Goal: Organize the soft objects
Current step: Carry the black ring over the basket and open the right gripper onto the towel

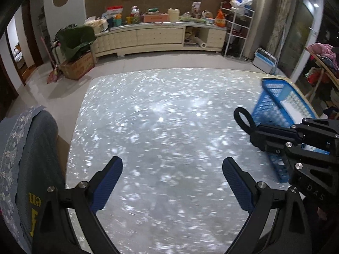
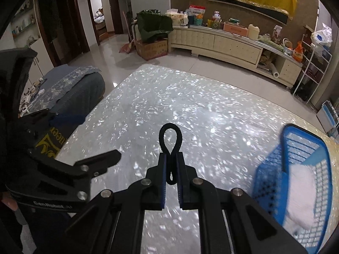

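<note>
My right gripper (image 2: pixel 171 158) is shut on a black hair band (image 2: pixel 170 136), whose loop sticks out past the fingertips above the table. The band's loop also shows in the left wrist view (image 1: pixel 243 117), at the tip of the right gripper (image 1: pixel 255 130). My left gripper (image 1: pixel 172 169) is open and empty over the pearly table (image 1: pixel 161 114). A blue plastic basket (image 2: pixel 300 169) stands on the table at the right with a white soft item (image 2: pixel 302 196) inside. The basket also shows in the left wrist view (image 1: pixel 273 105).
A chair draped with grey-blue cloth (image 1: pixel 31 148) stands at the table's left edge. Beyond the table are a cream cabinet (image 1: pixel 159 36) with clutter, a cardboard box (image 1: pixel 77 65), a white rack (image 1: pixel 239 25) and a clothes pile (image 1: pixel 324 63).
</note>
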Action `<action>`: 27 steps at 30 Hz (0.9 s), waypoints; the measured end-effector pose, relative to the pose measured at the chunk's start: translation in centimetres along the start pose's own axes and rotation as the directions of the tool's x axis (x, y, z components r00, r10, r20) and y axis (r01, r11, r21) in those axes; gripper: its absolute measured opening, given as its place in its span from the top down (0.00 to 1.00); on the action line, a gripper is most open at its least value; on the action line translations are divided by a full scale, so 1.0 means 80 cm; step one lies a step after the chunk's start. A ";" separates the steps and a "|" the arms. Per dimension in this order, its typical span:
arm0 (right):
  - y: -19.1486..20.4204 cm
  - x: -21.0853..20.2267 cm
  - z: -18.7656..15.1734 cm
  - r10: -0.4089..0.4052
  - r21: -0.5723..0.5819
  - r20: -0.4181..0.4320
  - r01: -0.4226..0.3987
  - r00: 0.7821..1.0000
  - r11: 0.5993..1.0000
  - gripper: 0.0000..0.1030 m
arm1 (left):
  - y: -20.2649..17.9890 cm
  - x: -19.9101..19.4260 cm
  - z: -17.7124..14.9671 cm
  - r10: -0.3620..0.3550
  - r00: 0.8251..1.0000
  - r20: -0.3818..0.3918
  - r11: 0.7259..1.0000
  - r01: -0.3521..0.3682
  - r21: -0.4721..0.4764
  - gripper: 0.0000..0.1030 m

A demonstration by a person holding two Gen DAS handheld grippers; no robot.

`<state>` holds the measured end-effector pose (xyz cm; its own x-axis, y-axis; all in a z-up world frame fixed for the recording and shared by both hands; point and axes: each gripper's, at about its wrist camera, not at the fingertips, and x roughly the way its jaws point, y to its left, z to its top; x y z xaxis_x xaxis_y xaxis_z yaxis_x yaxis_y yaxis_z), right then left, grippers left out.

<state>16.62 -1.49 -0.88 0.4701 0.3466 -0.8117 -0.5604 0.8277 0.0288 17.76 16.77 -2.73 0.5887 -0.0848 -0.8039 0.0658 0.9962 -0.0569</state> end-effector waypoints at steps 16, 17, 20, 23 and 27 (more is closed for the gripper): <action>-0.075 -0.077 -0.039 -0.018 0.033 0.072 0.015 0.997 0.999 0.92 | -0.138 -0.036 0.031 -0.038 0.998 0.057 0.997 0.033 0.076 0.08; -0.079 -0.080 -0.041 -0.018 0.034 0.074 0.016 0.997 0.999 0.92 | -0.146 -0.035 0.032 -0.040 0.998 0.058 0.996 0.036 0.081 0.08; -0.095 -0.090 -0.047 -0.030 0.048 0.080 0.026 0.996 0.999 0.92 | -0.169 -0.032 0.038 -0.051 0.997 0.057 0.994 0.045 0.103 0.08; -0.108 -0.095 -0.052 -0.044 0.061 0.082 0.039 0.996 0.997 0.92 | -0.192 -0.026 0.045 -0.064 0.996 0.056 0.990 0.056 0.130 0.08; -0.123 -0.096 -0.056 -0.058 0.081 0.081 0.052 0.995 0.995 0.92 | -0.216 -0.015 0.055 -0.075 0.996 0.046 0.986 0.068 0.154 0.08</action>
<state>15.49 -14.28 2.43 0.5554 0.3323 -0.7623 -0.4786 0.8774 0.0337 19.45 -0.43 1.81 0.6184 -0.1605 -0.7693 0.2288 0.9733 -0.0191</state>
